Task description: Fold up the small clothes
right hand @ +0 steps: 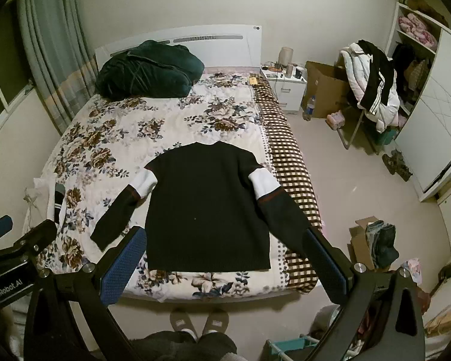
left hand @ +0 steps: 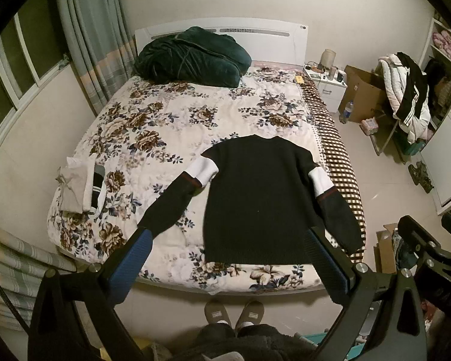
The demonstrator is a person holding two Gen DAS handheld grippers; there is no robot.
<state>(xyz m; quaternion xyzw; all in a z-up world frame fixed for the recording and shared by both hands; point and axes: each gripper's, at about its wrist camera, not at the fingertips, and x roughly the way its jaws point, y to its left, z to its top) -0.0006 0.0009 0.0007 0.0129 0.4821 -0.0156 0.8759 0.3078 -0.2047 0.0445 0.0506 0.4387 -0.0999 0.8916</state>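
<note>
Black sweater (left hand: 261, 198) lies flat near the bed's (left hand: 153, 126) foot edge, floor bare alongside, both claws, left (left hand: 231, 258) and right (right hand: 222, 258), spread wide, empty; "GenRobot.AI" readable.

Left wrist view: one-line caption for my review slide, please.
Black sweater spread flat on the floral bed, sleeves out; open left gripper held above its hem; folded clothes at the bed's left edge.

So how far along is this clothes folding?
Done: a small folded pile sits at the bed's left edge. In hand: nothing; the left gripper and right gripper are both open above the bed. Left: the black sweater lies flat, sleeves spread, unfolded.
</note>
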